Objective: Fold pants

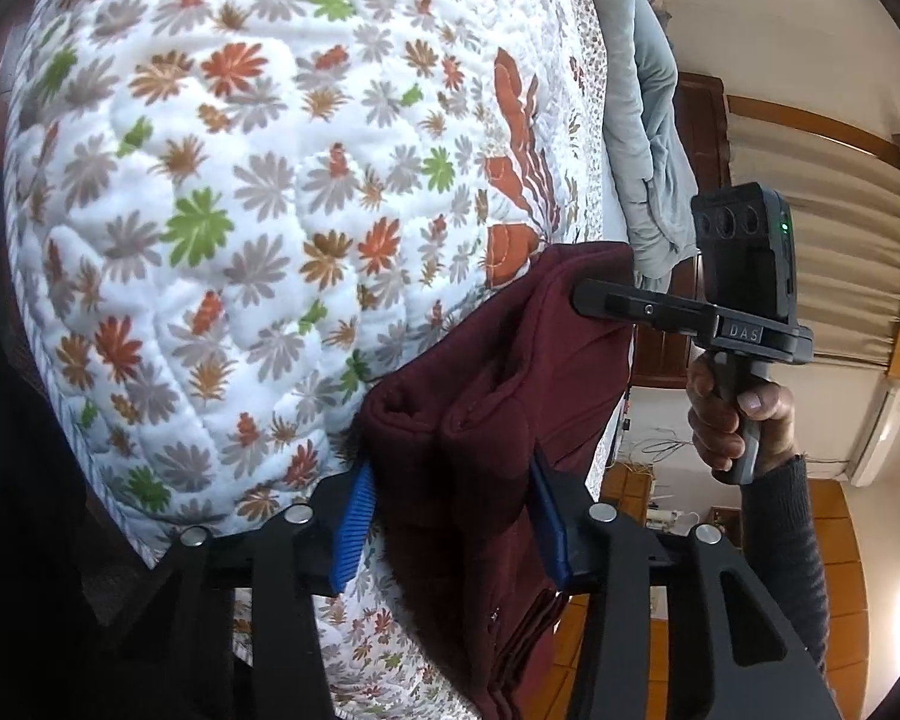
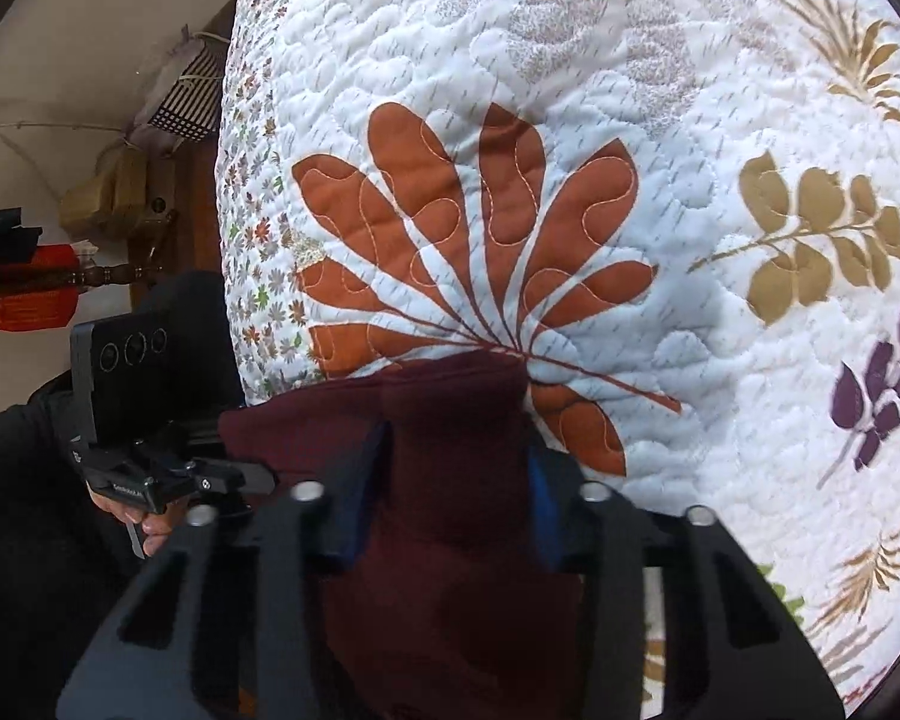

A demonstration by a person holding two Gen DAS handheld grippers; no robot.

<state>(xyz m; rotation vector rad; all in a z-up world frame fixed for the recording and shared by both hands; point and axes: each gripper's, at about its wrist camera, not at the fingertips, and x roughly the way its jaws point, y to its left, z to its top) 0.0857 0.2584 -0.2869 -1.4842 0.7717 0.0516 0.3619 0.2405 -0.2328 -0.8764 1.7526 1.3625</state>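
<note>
Floral quilt [image 1: 222,192], bunched maroon pants [image 1: 486,408]

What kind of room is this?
Most likely a home bedroom: a white quilted bedspread with printed flowers covers a bed, a crumpled grey blanket lies on it, and beige curtains hang behind.

The pants [image 1: 480,396] are dark maroon, plain, with no pattern. The quilt [image 1: 222,180] on the bed is white, strewn with small flowers in grey, orange, brown and green; elsewhere it carries large rust-orange leaves, tan sprigs and a purple sprig. Each tool [image 1: 450,516] is black with blue pads [image 1: 351,534]. A pale blue-grey blanket [image 1: 648,138] lies beside the quilt.
</note>
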